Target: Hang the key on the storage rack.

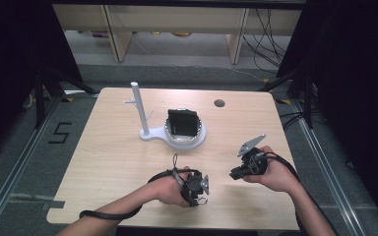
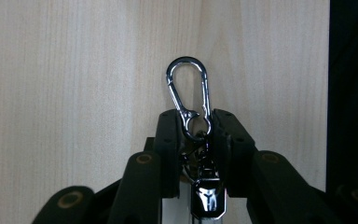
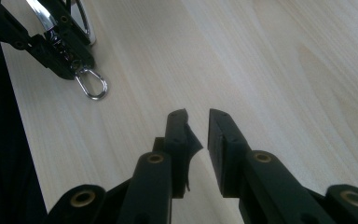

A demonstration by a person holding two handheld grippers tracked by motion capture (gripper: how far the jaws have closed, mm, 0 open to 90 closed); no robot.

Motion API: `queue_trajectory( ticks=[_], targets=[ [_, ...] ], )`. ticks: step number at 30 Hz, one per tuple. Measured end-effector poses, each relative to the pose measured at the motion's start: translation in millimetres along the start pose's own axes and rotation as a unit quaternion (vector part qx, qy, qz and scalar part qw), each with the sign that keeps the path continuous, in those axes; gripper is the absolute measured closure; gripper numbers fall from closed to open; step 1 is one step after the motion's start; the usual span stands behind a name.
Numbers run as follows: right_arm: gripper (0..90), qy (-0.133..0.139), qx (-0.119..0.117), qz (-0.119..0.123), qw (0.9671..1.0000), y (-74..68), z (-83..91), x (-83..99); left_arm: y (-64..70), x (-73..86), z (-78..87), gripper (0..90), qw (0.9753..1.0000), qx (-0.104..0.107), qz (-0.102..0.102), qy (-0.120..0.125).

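Note:
A chrome carabiner keychain is clamped between the black jaws of my left gripper; its loop sticks out past the tips and its dark fob hangs back between the jaws. In the high view the left gripper is near the table's front edge, jaws turned toward the person, the carabiner at its tip. My right gripper hovers a short way to its right, pointing left. Its jaws stand slightly apart with nothing between them, and the carabiner shows beyond them.
A white stand with an upright pole and small pegs rises at mid-table, joined to a round white dish holding a black boxy object. A small round hole lies in the tabletop behind it. Bare wood surrounds both grippers.

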State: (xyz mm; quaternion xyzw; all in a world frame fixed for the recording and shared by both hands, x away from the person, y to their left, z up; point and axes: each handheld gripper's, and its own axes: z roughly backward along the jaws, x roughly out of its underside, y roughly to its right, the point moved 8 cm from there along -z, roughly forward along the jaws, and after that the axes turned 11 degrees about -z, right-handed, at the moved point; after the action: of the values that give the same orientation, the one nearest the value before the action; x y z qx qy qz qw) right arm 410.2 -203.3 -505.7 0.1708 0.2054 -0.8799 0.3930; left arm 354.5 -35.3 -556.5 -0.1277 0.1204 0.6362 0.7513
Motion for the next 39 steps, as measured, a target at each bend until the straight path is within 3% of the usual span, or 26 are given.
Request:
queue_trajectory(
  ticks=[5,6,8,11,12,14,15,17,18,19,20,21,22,23,24,26,27,30,31,34,36,37,38,39],
  targets=[
    [78.1,0.001,0.002,-0.005,1.0000,0.9,0.7,0.8,0.3,3.2,0.9,74.7,0.9998,-0.005,0.009,0.015],
    [78.0,0.003,0.002,-0.006,1.0000,0.9,0.7,0.4,3.0,0.8,-0.7,74.7,0.9990,-0.007,0.032,0.032],
    [78.0,0.001,0.002,-0.006,1.0000,0.5,1.0,0.1,0.7,4.0,1.4,74.8,0.9996,-0.005,0.020,0.017],
    [77.8,0.003,0.002,-0.007,1.0000,-0.6,1.0,-1.3,2.2,1.3,-0.4,74.8,0.9980,-0.005,0.051,0.038],
    [77.7,0.003,0.000,-0.002,1.0000,-0.7,0.5,-1.8,0.0,4.8,1.6,74.9,0.9993,-0.002,0.031,0.021],
    [77.4,0.007,0.002,0.003,1.0000,0.1,-0.2,-3.0,0.7,5.1,1.5,74.9,0.9990,-0.002,0.035,0.027],
    [77.3,0.007,0.002,0.003,1.0000,0.4,-0.2,-3.2,2.8,2.3,-0.2,74.9,0.9973,-0.005,0.056,0.047],
    [77.3,0.006,0.002,0.000,1.0000,0.4,0.3,-2.8,2.7,3.1,0.4,74.9,0.9974,-0.011,0.052,0.049],
    [77.3,0.007,0.001,0.000,1.0000,0.6,0.6,-2.8,1.4,6.3,2.4,75.0,0.9988,-0.009,0.032,0.036],
    [77.3,0.004,0.000,-0.009,1.0000,-0.5,0.9,-1.9,4.0,2.9,0.5,75.0,0.9966,-0.015,0.055,0.060],
    [77.2,0.003,0.003,-0.022,0.9998,-1.6,1.7,-1.0,2.6,6.5,2.6,75.0,0.9981,-0.015,0.037,0.047],
    [77.1,0.004,0.003,-0.021,0.9998,-1.0,1.9,-1.1,4.6,4.2,1.4,75.0,0.9960,-0.020,0.056,0.066],
    [77.0,0.009,0.004,-0.005,0.9999,1.4,1.8,-2.2,5.0,4.5,2.2,75.1,0.9955,-0.022,0.058,0.072],
    [77.0,0.009,0.006,-0.017,0.9998,0.3,2.8,-1.4,4.1,5.7,3.7,75.1,0.9956,-0.028,0.052,0.073],
    [76.9,0.015,0.010,-0.010,0.9998,2.8,3.3,-2.5,4.1,5.3,5.4,75.1,0.9943,-0.035,0.055,0.085],
    [76.7,0.019,0.011,-0.018,0.9996,3.3,5.3,-2.4,3.5,5.3,11.0,75.2,0.9914,-0.051,0.060,0.105],
    [76.7,0.026,0.012,-0.014,0.9995,5.2,6.1,-3.6,3.0,4.8,14.6,75.3,0.9878,-0.065,0.071,0.123],
    [76.4,0.042,0.022,-0.022,0.9986,8.6,10.4,-5.8,-0.3,10.3,25.0,75.3,0.9835,-0.090,0.071,0.139],
    [76.3,0.046,0.021,-0.025,0.9984,8.7,11.5,-6.6,-1.2,12.5,27.8,75.4,0.9809,-0.101,0.075,0.148],
    [76.1,0.076,0.024,-0.031,0.9963,12.2,13.5,-11.0,-2.7,17.3,35.2,75.4,0.9695,-0.127,0.098,0.185],
    [76.2,0.084,0.029,-0.045,0.9951,15.0,15.2,-11.5,-3.2,18.8,40.5,75.4,0.9600,-0.140,0.116,0.213],
    [76.1,0.099,0.030,-0.048,0.9935,16.3,13.6,-13.2,-4.1,21.3,44.3,75.5,0.9579,-0.147,0.116,0.218],
    [76.1,0.100,0.030,-0.051,0.9932,16.9,13.7,-12.7,-4.9,22.8,47.7,75.6,0.9538,-0.155,0.122,0.227],
    [76.1,0.099,0.033,-0.054,0.9930,18.5,14.7,-12.4,-5.4,23.0,51.0,75.6,0.9475,-0.163,0.132,0.241]
  ],
)
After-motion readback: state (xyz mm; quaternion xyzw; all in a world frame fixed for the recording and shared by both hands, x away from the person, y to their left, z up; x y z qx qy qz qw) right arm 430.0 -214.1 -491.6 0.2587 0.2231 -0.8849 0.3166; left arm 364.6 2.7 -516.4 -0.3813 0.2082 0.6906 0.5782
